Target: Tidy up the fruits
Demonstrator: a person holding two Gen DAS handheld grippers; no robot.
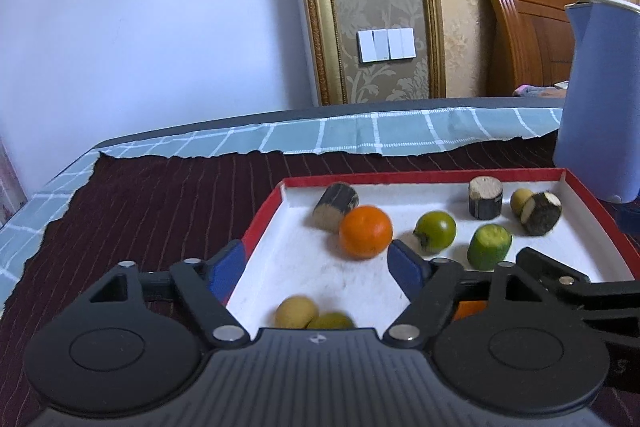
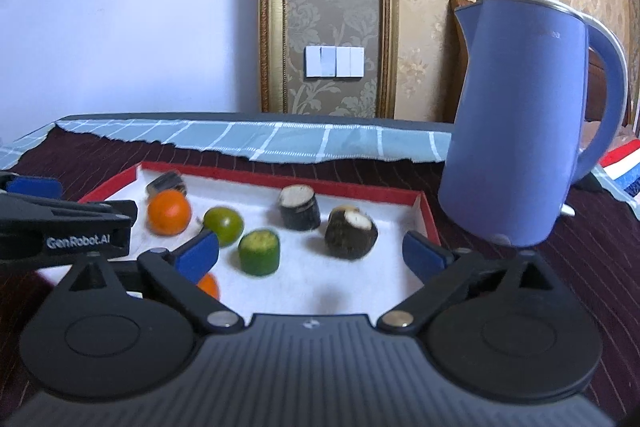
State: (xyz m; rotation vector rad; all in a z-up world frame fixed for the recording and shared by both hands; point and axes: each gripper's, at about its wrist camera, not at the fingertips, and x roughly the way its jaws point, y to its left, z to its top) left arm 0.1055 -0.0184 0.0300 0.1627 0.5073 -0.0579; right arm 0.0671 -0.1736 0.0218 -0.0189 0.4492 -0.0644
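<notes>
A red-rimmed white tray (image 1: 264,215) holds several fruits: an orange (image 1: 365,231), a round green fruit (image 1: 436,230), a cut green piece (image 1: 489,247), dark cut pieces (image 1: 335,207) and two yellowish fruits (image 1: 297,311) at the near edge. My left gripper (image 1: 320,263) is open and empty over the tray's near left part, the orange just beyond it. My right gripper (image 2: 312,253) is open and empty over the tray's (image 2: 430,223) right part, with the cut green piece (image 2: 259,252) and a dark piece (image 2: 351,231) ahead of it. A second orange (image 2: 209,285) lies by its left finger.
A blue kettle (image 2: 520,123) stands right of the tray on the dark red cloth (image 1: 160,203). A checked teal cloth (image 1: 360,137) covers the table's far edge. A wall and a wooden headboard (image 1: 528,31) lie behind. The left gripper's arm (image 2: 64,231) shows in the right wrist view.
</notes>
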